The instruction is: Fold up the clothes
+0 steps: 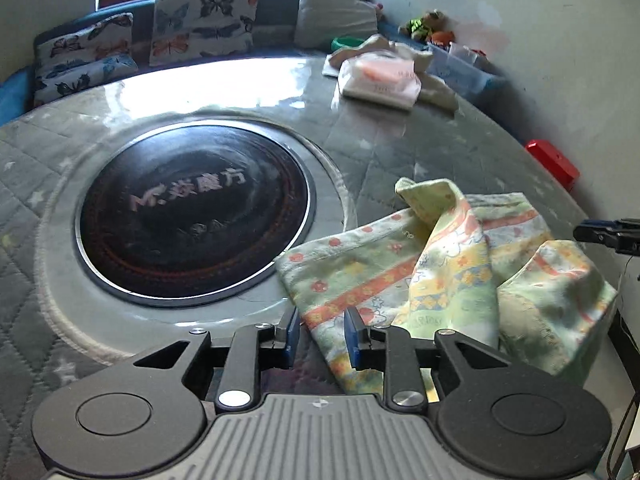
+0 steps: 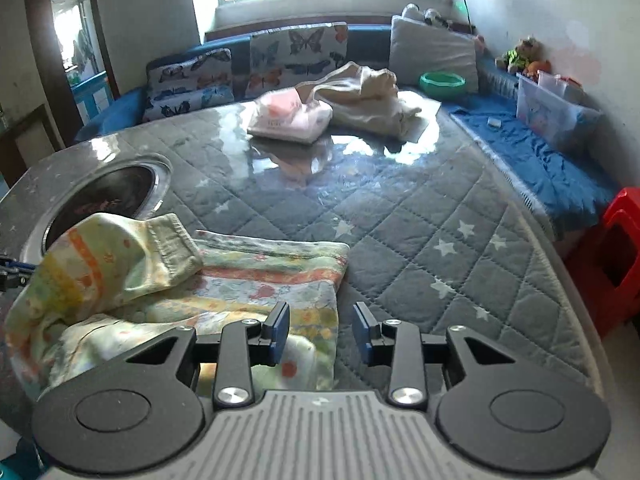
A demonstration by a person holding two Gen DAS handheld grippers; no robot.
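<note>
A crumpled pastel garment point(image 1: 440, 264) with green, yellow and orange print lies on the quilted grey table point(image 1: 400, 148) near its front edge. My left gripper point(image 1: 322, 336) stands open low over the garment's left corner; a strip of cloth runs between its blue pads without being pinched. In the right wrist view the same garment point(image 2: 240, 280) is bunched up on its left side. My right gripper point(image 2: 322, 334) is open over the garment's right edge, which lies between the pads. The tip of each gripper shows in the other's view, right gripper point(image 1: 608, 234) and left gripper point(image 2: 12, 270).
A round black hotplate point(image 1: 192, 216) is set into the table left of the garment. A folded pink stack point(image 2: 288, 116) and a cream garment point(image 2: 368, 96) lie at the far side. A red stool point(image 2: 616, 248) stands off the right edge. Cushions and a green bowl point(image 2: 442, 82) are on the bench behind.
</note>
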